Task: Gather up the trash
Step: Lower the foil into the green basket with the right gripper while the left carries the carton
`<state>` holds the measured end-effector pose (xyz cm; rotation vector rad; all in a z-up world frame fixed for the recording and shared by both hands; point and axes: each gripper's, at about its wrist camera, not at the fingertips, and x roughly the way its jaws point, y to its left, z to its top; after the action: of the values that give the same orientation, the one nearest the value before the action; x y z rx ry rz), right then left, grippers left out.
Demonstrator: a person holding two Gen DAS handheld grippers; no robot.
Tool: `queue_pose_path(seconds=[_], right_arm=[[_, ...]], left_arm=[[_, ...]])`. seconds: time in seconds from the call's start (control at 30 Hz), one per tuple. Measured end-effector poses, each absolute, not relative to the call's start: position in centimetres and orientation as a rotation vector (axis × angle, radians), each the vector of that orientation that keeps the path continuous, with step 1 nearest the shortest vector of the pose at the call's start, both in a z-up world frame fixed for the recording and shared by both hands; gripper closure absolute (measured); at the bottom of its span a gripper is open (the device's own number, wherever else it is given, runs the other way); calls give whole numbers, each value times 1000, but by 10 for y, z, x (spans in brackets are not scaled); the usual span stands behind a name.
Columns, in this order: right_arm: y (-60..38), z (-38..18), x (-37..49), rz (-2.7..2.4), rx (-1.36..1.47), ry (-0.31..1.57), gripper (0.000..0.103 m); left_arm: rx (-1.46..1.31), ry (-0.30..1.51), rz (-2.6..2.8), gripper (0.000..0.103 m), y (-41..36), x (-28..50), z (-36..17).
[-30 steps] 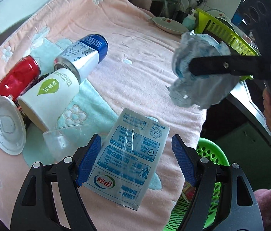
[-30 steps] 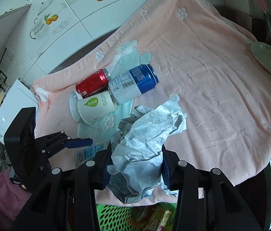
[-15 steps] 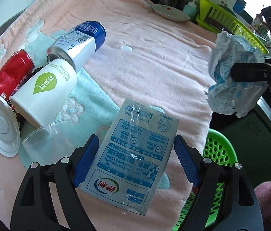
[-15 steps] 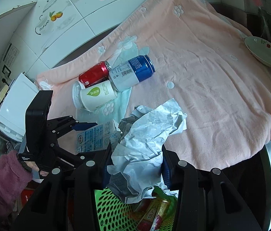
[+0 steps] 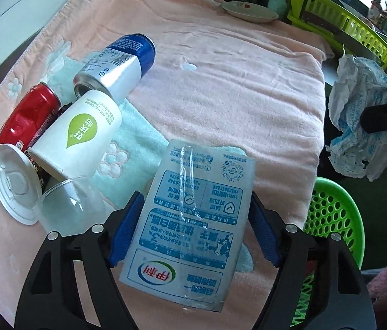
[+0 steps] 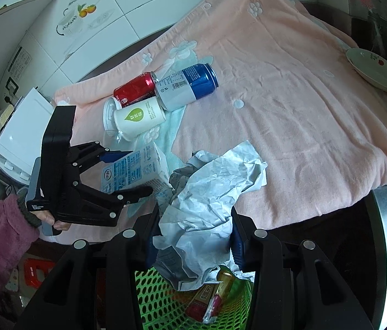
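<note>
The left wrist view looks close along the pink-covered worktop (image 5: 221, 88) toward the dish rack (image 5: 336, 19) at upper right, while the right wrist view looks down from above the green basket (image 6: 166, 302), both sharing the cans (image 6: 188, 85).

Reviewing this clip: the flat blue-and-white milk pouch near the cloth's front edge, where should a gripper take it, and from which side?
Probably across its width, near the end with the red-and-green logo. The flat blue-and-white milk pouch lies flat on the pink cloth, that end nearest the cloth's front edge. The left gripper already straddles its long edges, open, approaching from that side.
</note>
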<state>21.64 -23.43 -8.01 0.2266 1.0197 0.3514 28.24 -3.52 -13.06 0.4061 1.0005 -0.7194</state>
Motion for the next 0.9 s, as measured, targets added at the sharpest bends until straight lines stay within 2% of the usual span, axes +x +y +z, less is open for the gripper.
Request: queue_pose_path(seconds=[0.17, 0.9], right_arm=[[-231, -81, 206, 370, 172, 1011, 62], [-216, -95, 147, 541, 19, 1016, 62]], left_arm=[[378, 969, -660, 36, -35, 271, -120], [125, 851, -422, 37, -11, 177, -58]])
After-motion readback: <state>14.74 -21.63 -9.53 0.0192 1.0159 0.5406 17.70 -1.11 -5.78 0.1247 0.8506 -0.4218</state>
